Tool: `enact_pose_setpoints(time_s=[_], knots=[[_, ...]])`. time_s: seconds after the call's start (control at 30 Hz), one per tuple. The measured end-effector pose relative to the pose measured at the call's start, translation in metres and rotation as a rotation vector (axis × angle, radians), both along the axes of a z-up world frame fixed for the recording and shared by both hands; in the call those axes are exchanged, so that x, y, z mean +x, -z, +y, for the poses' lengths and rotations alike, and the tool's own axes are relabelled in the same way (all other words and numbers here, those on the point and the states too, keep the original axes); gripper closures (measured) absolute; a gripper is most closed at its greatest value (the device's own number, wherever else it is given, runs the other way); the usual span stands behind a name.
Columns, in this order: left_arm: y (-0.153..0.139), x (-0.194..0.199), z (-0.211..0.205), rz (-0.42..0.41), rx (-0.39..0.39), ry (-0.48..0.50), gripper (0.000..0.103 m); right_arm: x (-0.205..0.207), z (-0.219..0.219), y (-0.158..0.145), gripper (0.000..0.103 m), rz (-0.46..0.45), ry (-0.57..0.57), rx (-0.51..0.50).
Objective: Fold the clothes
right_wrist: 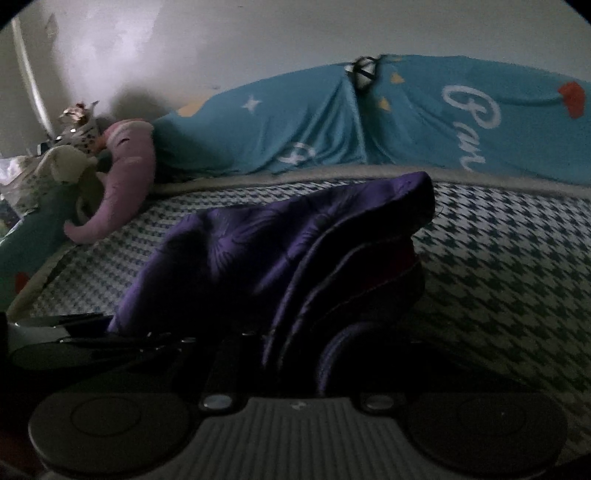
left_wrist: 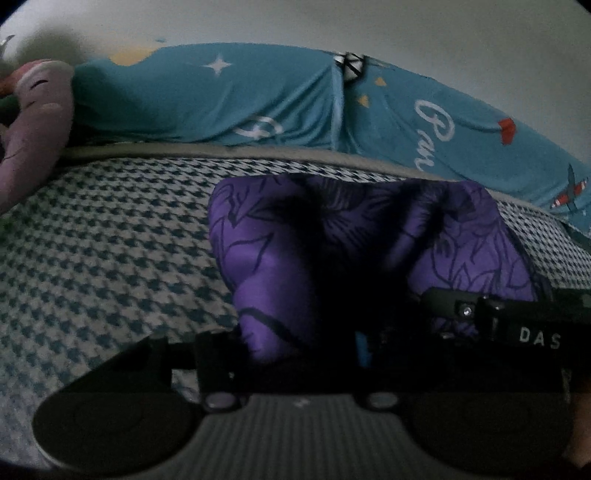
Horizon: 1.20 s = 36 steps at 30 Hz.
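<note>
- The purple garment (left_wrist: pixel 332 251), a glossy cloth with dark leaf-like line work, was bunched and lifted off the houndstooth bedcover (left_wrist: pixel 110 251), rising from six o'clock toward the middle of both wrist views.
- In the right wrist view the same garment (right_wrist: pixel 258 251) showed several stacked, folded edges with piped seams running up toward one o'clock, and a dark reddish layer showed in among them.
- The left gripper (left_wrist: pixel 314 354) was sunk in dark folds at six o'clock; its jaws stood part-way closed with the purple cloth bunched between them, though the fingertips themselves were lost in shadow.
- The right gripper (right_wrist: pixel 295 354) was likewise narrowed on a thick wad of the folded layers, the cloth draping over the fingers and hiding them.
- The other gripper's black body, marked with pale letters, showed at three o'clock in the left wrist view, just beside the cloth.
- No container was to be seen; the garment was borne only by the two claws above the bedcover.
- A teal sheet (left_wrist: pixel 221 99) with white stars and script lettering was draped along the far side at twelve o'clock.
- A pink plush toy (right_wrist: pixel 125 177) lay at nine o'clock on the bedcover's edge, well apart from the garment.
- A pale wall (right_wrist: pixel 295 33) rose behind it all.
</note>
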State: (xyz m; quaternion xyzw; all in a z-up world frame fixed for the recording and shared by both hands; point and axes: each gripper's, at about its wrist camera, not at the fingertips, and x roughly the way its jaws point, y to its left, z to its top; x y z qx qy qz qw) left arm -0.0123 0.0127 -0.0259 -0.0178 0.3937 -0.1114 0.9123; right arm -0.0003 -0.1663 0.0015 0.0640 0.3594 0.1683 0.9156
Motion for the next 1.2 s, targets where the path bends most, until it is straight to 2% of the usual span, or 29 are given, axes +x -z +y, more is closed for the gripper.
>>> enact_pose_setpoints(time_s=[0.6, 0.9, 1.03, 1.2], knots=[[-0.029, -0.026, 0.082, -0.089, 0.033, -0.191, 0.055, 0.002, 0.085, -0.009, 0.080, -0.080, -0.160, 0.086], [-0.031, -0.037, 0.129, -0.111, 0.076, -0.300, 0.055, 0.022, 0.131, 0.004, 0.080, -0.055, -0.254, 0.165], [-0.031, -0.038, 0.148, -0.120, 0.100, -0.357, 0.055, 0.032, 0.158, 0.004, 0.080, -0.064, -0.313, 0.159], [-0.030, -0.038, 0.176, -0.124, 0.096, -0.440, 0.055, 0.039, 0.192, -0.001, 0.080, -0.107, -0.380, 0.128]])
